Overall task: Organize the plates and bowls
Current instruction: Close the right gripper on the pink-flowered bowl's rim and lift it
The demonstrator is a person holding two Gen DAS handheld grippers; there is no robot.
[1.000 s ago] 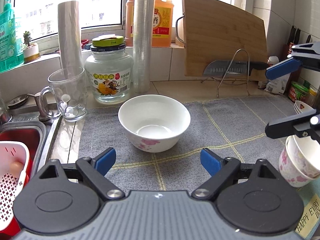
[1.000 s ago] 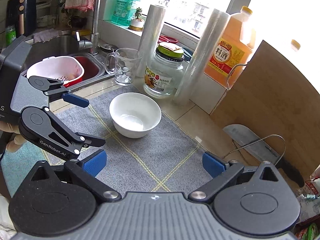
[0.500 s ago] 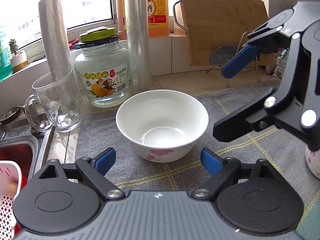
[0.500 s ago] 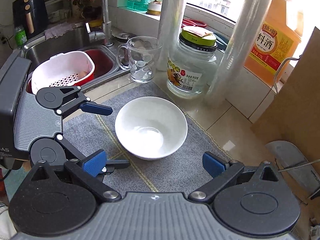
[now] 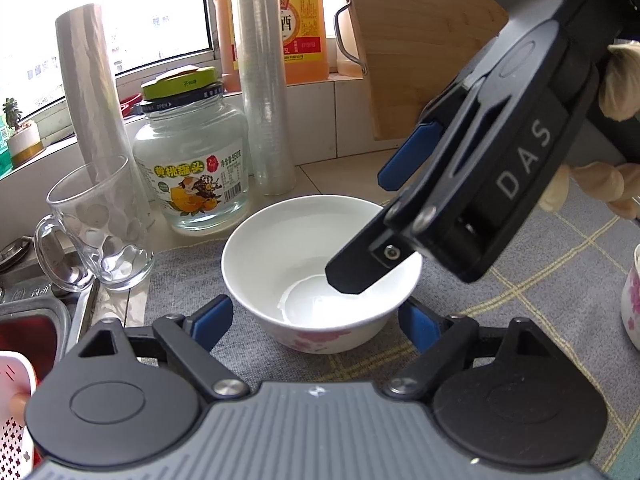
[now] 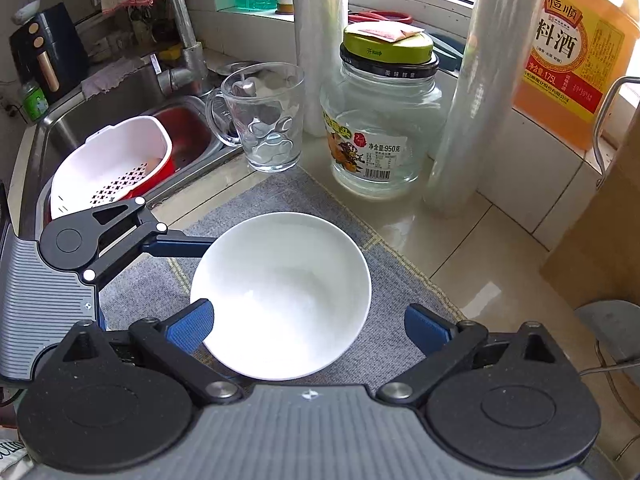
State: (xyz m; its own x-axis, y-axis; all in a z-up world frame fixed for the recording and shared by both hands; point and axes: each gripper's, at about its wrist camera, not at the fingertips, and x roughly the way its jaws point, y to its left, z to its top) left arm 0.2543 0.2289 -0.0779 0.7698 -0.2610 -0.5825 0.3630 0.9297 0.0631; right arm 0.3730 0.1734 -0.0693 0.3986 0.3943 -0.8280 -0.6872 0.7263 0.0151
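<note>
A white bowl (image 5: 320, 264) with pink flowers stands upright on the grey mat (image 5: 540, 280). My left gripper (image 5: 316, 324) is low in front of the bowl with a blue pad on each side of its base. Its jaws are closing, and the pads do not visibly press. My right gripper (image 6: 308, 328) hovers over the bowl (image 6: 280, 292) from above, pointing steeply down. Its jaws are closing too, with the bowl between them; one finger (image 5: 352, 276) hangs over the bowl's inside. At the right edge is another flowered bowl (image 5: 632, 304).
Just behind the bowl stand a glass mug (image 5: 100, 232), a glass jar (image 5: 192, 168), two film rolls (image 5: 260, 80) and an orange bottle (image 6: 576, 52). A cutting board (image 5: 420, 52) leans at the back right. The sink (image 6: 188, 128) with a white colander (image 6: 108, 164) lies left.
The right gripper swung in from the right and down over the bowl. The left gripper moved closer, so the bowl now sits between its pads. Both jaws narrowed a little.
</note>
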